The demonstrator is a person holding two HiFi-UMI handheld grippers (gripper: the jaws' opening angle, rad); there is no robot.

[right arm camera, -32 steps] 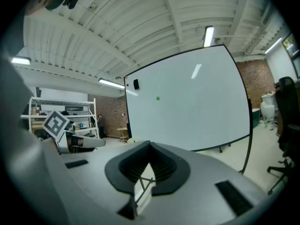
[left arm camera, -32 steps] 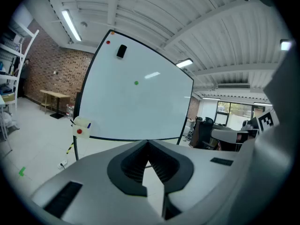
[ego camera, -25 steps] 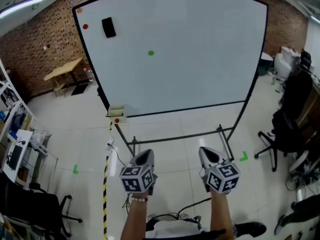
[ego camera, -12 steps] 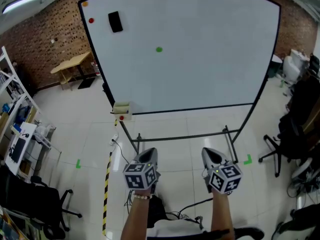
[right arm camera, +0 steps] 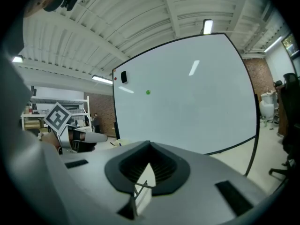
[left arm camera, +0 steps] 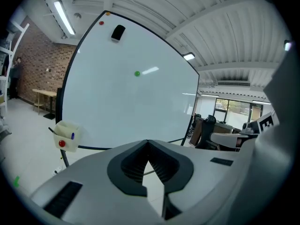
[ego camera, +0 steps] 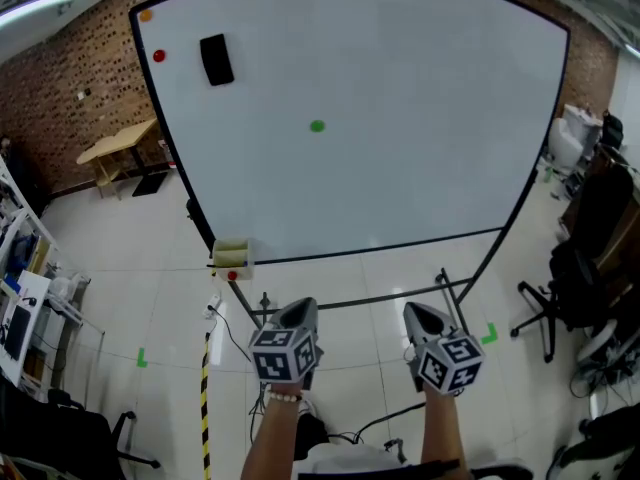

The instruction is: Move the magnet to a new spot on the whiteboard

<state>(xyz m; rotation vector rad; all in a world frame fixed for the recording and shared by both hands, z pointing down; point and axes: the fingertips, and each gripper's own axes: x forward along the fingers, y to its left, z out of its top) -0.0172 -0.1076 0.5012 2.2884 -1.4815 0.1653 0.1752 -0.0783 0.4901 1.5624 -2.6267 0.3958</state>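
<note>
A small green magnet (ego camera: pixel 317 125) sticks near the middle of the big whiteboard (ego camera: pixel 420 98), a little left of centre. It also shows in the left gripper view as the green magnet (left arm camera: pixel 137 73) and in the right gripper view as the green magnet (right arm camera: pixel 148 92). My left gripper (ego camera: pixel 300 314) and right gripper (ego camera: pixel 421 314) are held side by side low in the head view, pointing at the board's stand and well short of the board. Both are shut with nothing between the jaws, as seen at the left gripper (left arm camera: pixel 148 142) and the right gripper (right arm camera: pixel 150 145).
A black eraser (ego camera: pixel 215 59), a red magnet (ego camera: pixel 158 56) and an orange magnet (ego camera: pixel 146 15) sit at the board's top left. A pale holder (ego camera: pixel 231 257) hangs at its lower left corner. Office chairs (ego camera: pixel 575 278) stand on the right, with a wooden table (ego camera: pixel 118 144) and shelves on the left.
The whiteboard fills more of the head view and its stand lies closer below the grippers. Both grippers have advanced together toward it, still shut.
</note>
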